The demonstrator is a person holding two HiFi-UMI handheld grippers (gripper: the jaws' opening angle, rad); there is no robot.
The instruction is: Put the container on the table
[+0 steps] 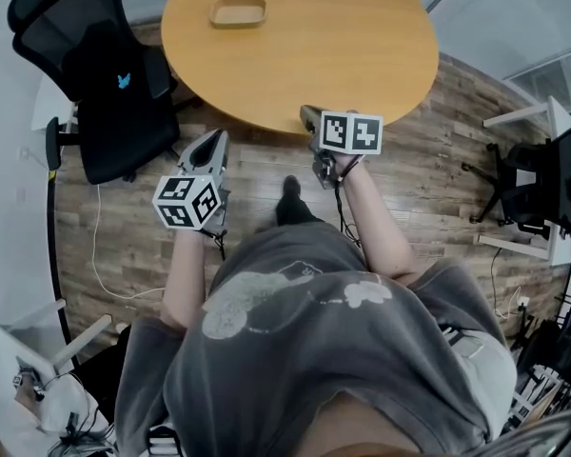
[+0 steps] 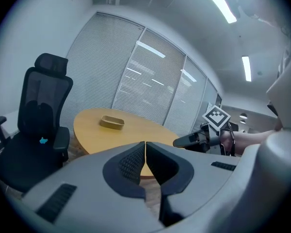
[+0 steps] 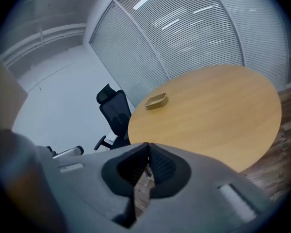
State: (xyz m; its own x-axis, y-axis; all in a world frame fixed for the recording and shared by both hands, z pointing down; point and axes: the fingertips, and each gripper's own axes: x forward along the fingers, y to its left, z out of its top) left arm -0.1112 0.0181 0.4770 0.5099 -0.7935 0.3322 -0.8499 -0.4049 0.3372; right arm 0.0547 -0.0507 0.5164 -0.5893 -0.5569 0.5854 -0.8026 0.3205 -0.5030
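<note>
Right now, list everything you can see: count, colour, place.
table: one, light wood, round, in front of the person.
container: one, tan, shallow, on the table's far left part.
office chair: two, black; one left of the table, one at the head view's right edge.
floor: brown wood planks, under the table and chairs.
blinds: grey, on the wall behind the table.
T-shirt: one, grey, on the person.
left gripper: one, grey, jaws together, empty, short of the table.
right gripper: one, grey, jaws together, empty, at the table's near edge.
</note>
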